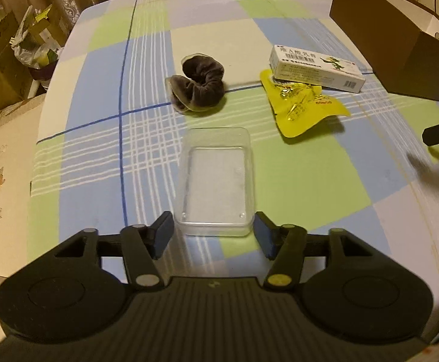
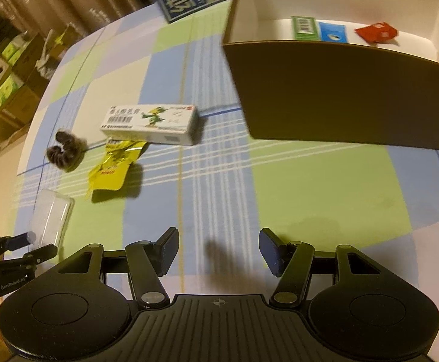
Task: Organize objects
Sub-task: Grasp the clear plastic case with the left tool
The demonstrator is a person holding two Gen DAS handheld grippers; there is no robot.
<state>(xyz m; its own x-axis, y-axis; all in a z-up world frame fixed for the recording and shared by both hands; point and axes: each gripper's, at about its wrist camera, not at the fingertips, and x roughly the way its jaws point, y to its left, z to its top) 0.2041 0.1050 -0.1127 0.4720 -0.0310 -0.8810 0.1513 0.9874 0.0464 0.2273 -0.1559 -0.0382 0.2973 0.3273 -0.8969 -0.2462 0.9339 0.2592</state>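
The left gripper (image 1: 213, 235) is straddling, fingers apart, the clear plastic case (image 1: 216, 181), which risks slipping toward twelve o'clock; the right gripper (image 2: 219, 252) is hovering, spread and empty.

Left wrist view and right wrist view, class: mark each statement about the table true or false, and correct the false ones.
1. The clear plastic tray holds the hair scrunchie. False: the tray is empty; the scrunchie lies beyond it.
2. The white carton rests partly on the yellow packet. True.
3. The left gripper is open. True.
4. The right gripper grips the carton. False: it is open and holds nothing.
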